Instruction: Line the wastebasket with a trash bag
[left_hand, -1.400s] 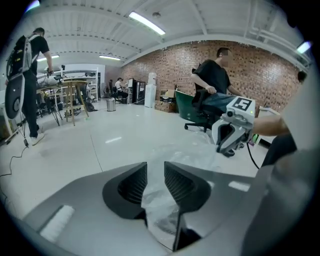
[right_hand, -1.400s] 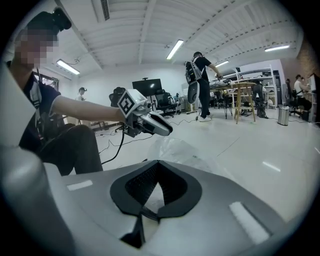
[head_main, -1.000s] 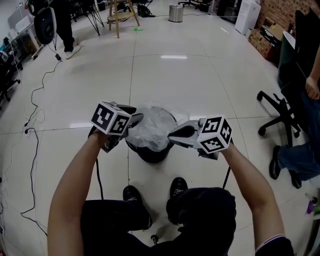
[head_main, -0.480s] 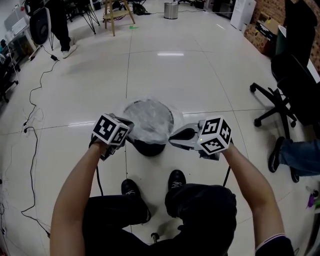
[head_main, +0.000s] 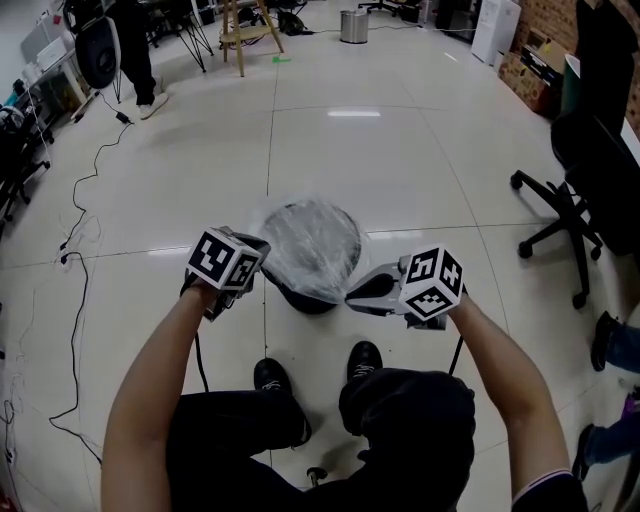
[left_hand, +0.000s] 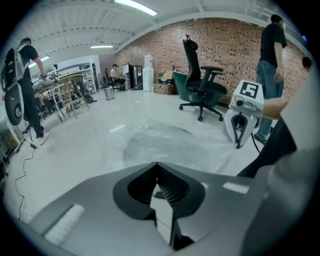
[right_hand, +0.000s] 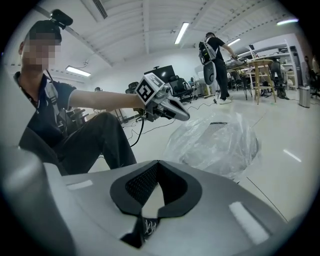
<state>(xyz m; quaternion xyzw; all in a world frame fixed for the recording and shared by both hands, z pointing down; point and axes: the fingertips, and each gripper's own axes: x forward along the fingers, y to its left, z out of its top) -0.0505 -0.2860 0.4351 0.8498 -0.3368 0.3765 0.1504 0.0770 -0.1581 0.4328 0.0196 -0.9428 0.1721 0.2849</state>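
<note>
Both grippers, left gripper (head_main: 264, 246) and right gripper (head_main: 348, 297), pinch the trash bag (head_main: 315, 235) lying over the wastebasket (head_main: 300, 298) (the fitting step), so next its edge should get pulled down around the rim.

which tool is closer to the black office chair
Right. The right tool is at the side of the wastebasket that faces the office chair, with bare floor between them. The left tool is at the wastebasket's opposite side, farther away.
</note>
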